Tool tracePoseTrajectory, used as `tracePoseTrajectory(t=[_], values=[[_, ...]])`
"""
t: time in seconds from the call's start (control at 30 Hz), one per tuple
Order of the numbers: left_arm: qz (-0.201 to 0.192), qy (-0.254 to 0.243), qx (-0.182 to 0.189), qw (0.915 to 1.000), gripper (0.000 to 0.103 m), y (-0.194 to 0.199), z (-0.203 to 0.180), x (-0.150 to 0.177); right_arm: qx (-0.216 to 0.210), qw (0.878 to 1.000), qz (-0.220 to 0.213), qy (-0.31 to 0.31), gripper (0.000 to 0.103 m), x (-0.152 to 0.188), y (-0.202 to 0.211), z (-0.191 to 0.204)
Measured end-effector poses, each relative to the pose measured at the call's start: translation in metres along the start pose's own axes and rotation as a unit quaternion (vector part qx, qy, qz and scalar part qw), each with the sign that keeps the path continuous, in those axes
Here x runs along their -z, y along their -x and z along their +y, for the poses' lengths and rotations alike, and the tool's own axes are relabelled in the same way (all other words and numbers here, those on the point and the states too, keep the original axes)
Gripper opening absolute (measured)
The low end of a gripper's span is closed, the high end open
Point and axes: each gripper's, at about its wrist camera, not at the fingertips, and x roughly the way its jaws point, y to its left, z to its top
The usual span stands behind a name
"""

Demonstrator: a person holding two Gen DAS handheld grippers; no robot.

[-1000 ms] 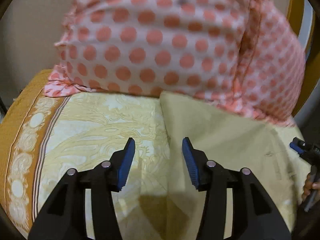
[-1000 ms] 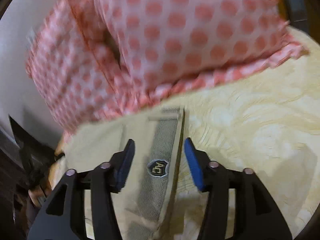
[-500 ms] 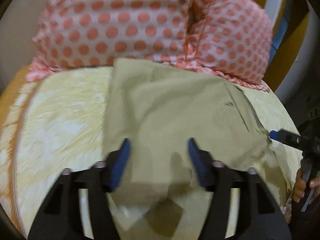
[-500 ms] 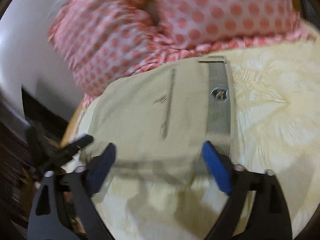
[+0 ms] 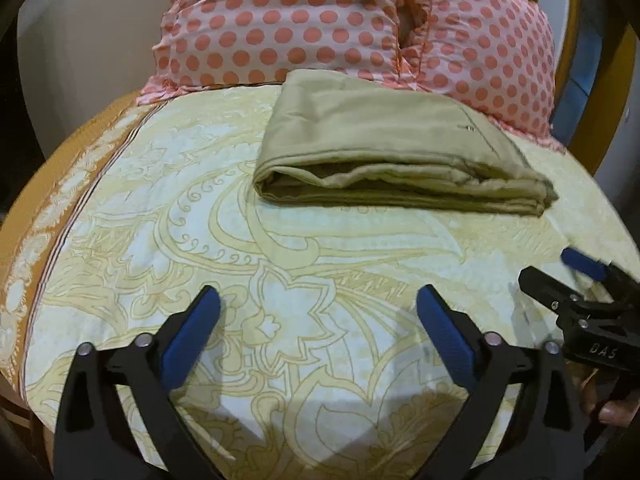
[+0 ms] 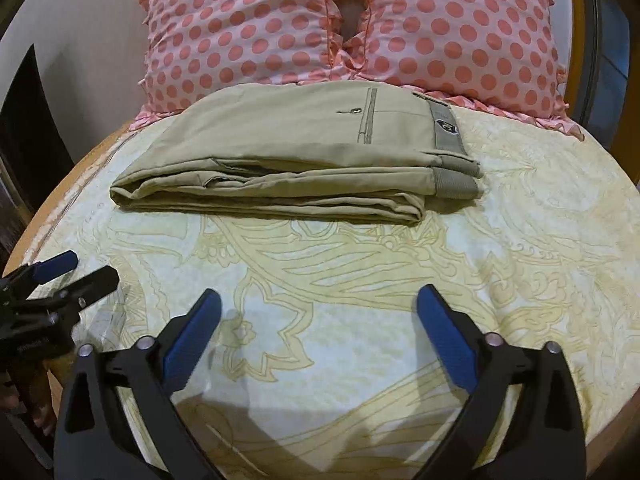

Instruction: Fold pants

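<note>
The khaki pants (image 5: 392, 148) lie folded in a flat stack on the yellow patterned bed cover, close to the pillows. In the right wrist view the pants (image 6: 296, 152) show a back pocket and a grey waistband with a badge at their right end. My left gripper (image 5: 318, 336) is open and empty, well short of the pants. My right gripper (image 6: 318, 336) is open and empty, also back from the pants. The right gripper also shows at the right edge of the left wrist view (image 5: 584, 280), and the left gripper at the left edge of the right wrist view (image 6: 60, 276).
Two pink polka-dot pillows (image 5: 352, 20) stand behind the pants against the headboard; they also show in the right wrist view (image 6: 352, 24). The yellow patterned bed cover (image 5: 280, 264) has an orange border (image 5: 32, 216) at the left edge. A pale wall lies to the left.
Both grippers have pulled back from the pants and opened wider. The pants now lie folded farther away, near the pillows.
</note>
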Motion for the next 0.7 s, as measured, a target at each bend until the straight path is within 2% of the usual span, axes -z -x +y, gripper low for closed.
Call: tracePoseTrajectory(t=[0.1, 0.3, 0.7], values=[[-0.012, -0.021, -0.026, 0.9994, 0.101, -0.0004, -0.0068, 0.0060, 0.032, 0.999, -0.007, 0.025, 0.102, 0.0051, -0.0011, 0.0105], [-0.012, -0.004, -0.035, 0.9993, 0.101, 0.0030, -0.0047, 0.0090, 0.035, 0.999, -0.014, 0.013, 0.102, 0.0075, 0.0001, 0.0087], [-0.012, -0.004, -0.035, 0.9993, 0.101, 0.0025, -0.0027, 0.0078, 0.037, 0.999, -0.019, 0.012, 0.102, 0.0080, 0.0012, 0.0078]])
